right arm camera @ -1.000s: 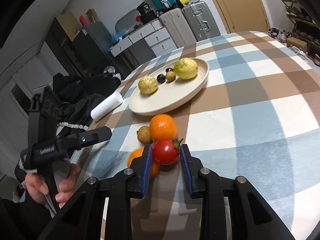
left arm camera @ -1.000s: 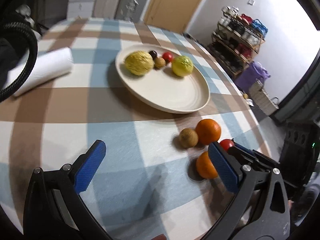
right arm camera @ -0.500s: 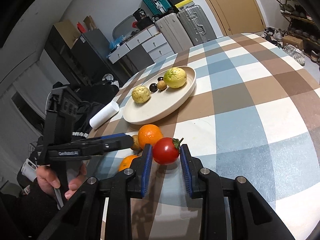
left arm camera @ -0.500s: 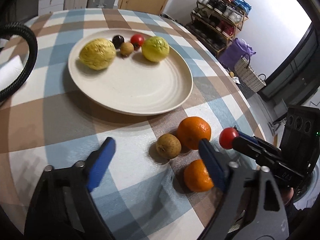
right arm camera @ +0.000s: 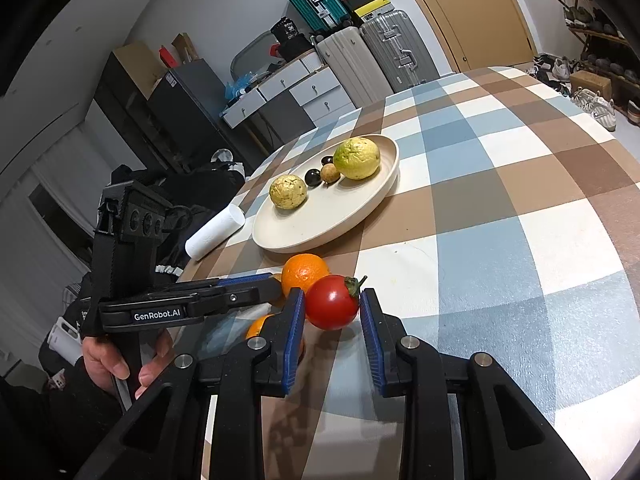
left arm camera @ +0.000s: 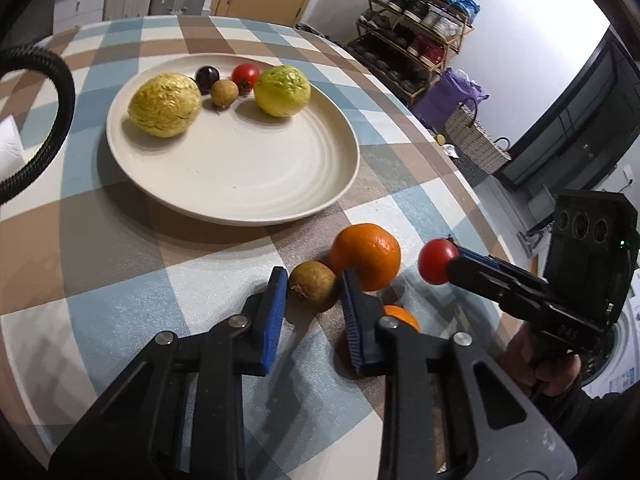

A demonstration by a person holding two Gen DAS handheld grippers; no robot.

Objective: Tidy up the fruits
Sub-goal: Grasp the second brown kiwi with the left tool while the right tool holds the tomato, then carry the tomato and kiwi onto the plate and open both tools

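My left gripper (left arm camera: 314,285) has its blue pads closed against a small brown fruit (left arm camera: 314,292) that rests on the checked cloth. An orange (left arm camera: 366,256) touches that fruit on its right. A second orange (left arm camera: 402,316) is partly hidden behind my right-hand finger. My right gripper (right arm camera: 332,305) is shut on a red tomato (right arm camera: 332,307) and holds it just above the cloth, beside the oranges. Beyond lies a cream plate (left arm camera: 280,184) carrying two yellow-green fruits (left arm camera: 164,105), a dark plum (left arm camera: 207,77), a small brown fruit (left arm camera: 224,93) and a tomato (left arm camera: 245,75).
A white paper roll (right arm camera: 216,232) lies left of the plate near the table's edge. A black hose (left arm camera: 60,100) curves in at the left. The table's rounded edge (left arm camera: 460,168) runs close on the right, with a shoe rack (left arm camera: 420,12) and a basket (left arm camera: 472,140) beyond.
My left gripper came forward over the cloth and narrowed from wide open onto the small brown fruit. My right gripper kept its hold on the tomato and rose a little.
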